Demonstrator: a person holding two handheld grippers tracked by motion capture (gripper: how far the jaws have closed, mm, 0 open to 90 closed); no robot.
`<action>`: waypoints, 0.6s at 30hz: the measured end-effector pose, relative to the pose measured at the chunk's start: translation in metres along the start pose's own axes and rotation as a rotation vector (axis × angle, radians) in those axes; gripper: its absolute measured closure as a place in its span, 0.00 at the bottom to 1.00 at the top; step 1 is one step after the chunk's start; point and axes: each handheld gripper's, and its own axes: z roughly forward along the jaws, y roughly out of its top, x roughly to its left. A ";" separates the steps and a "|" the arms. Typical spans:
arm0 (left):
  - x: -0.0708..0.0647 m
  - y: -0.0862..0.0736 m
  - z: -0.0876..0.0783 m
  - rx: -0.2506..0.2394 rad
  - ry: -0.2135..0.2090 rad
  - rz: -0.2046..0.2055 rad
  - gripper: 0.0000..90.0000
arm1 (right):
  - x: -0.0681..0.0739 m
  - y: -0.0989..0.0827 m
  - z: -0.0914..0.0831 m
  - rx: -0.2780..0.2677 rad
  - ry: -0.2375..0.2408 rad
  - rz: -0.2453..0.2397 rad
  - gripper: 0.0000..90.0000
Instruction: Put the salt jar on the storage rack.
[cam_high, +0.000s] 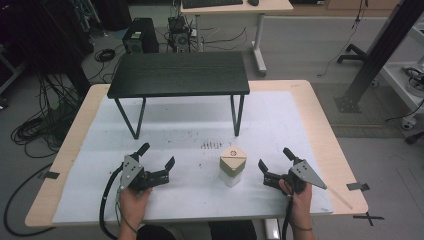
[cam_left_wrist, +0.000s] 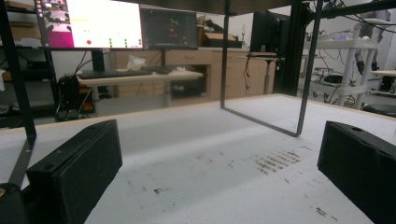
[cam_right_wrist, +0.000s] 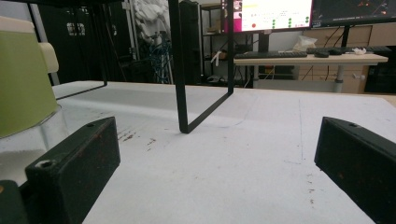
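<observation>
1. The left gripper (cam_high: 158, 155) rests low on the white mat (cam_high: 200, 200), well to the left of the jar (cam_high: 233, 166). Its jaws stand wide apart, with bare mat between them.
2. The right gripper (cam_high: 275, 158) sits just to the right of the jar, held by the person's right hand (cam_high: 298, 195). Its jaws are spread wide too and grip nothing.
3. In the right gripper view the jar (cam_right_wrist: 23, 88) stands just outside the left-hand jaw; whether they touch cannot be told.
4. The jar stands upright on the mat between the two grippers, much nearer the right one. It has a clear lower body, a green band and a tan three-cornered lid.
5. Just beyond the jar, a patch of dark scuff marks (cam_high: 211, 145) stains the mat.
6. Farther from the jar, a small black table (cam_high: 179, 74) stands on thin black legs on the mat.
7. Far behind the jar, across the floor, stands a light desk (cam_high: 235, 7) with a keyboard on it.
</observation>
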 end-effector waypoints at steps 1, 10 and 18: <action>0.000 0.000 0.000 0.000 0.000 0.000 0.00 | 0.000 0.000 0.000 -0.001 0.000 -0.001 0.00; 0.000 0.000 0.000 0.004 0.001 -0.002 0.00 | 0.000 0.000 0.000 -0.006 -0.008 0.003 0.00; 0.000 0.000 0.000 0.003 0.001 -0.001 0.00 | -0.001 0.000 -0.002 -0.024 -0.010 0.026 0.00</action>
